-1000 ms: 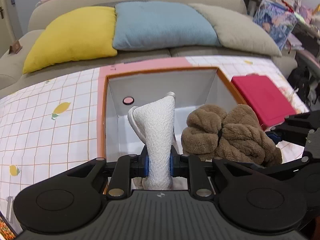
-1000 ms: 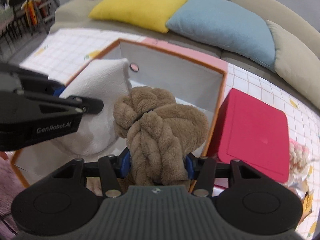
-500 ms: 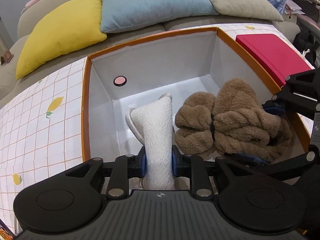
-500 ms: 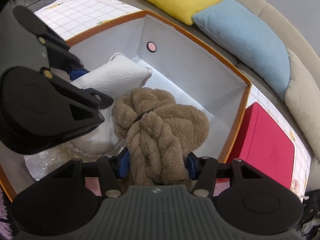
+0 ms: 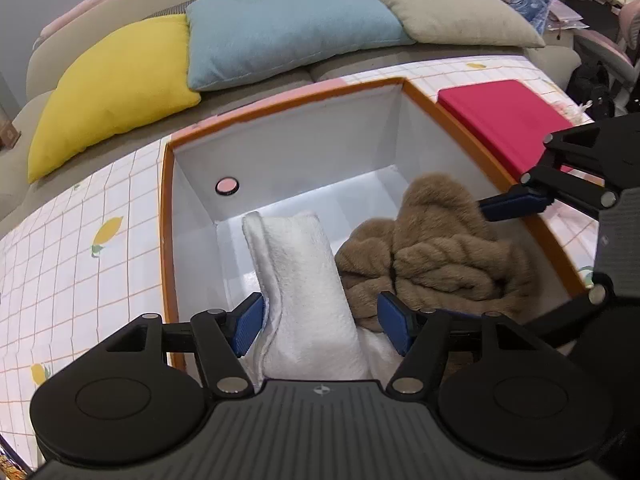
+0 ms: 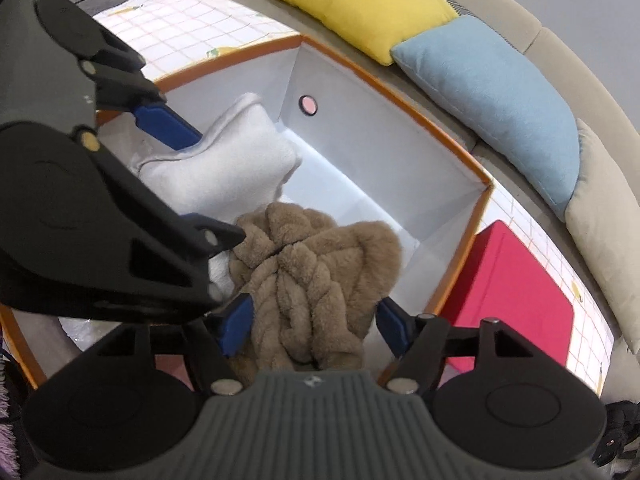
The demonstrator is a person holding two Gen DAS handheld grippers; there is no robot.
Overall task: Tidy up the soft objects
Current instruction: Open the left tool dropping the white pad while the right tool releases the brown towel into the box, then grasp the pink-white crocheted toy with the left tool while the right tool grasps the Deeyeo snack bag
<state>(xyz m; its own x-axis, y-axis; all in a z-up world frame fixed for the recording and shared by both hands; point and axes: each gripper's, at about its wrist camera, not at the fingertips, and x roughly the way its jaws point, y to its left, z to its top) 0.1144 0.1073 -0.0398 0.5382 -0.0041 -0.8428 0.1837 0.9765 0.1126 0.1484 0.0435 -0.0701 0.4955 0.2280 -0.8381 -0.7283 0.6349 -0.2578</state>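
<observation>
From the left wrist we see our left tool with jaws just spread, the white towel standing loose between its blue pads inside the orange-rimmed box. The brown plush bundle lies just right of it, with the right tool's fingertip beside it.

The right wrist shows our right tool also just opened, pads clear of the bundle; only here does the towel's broad side show, left of the bundle.
</observation>
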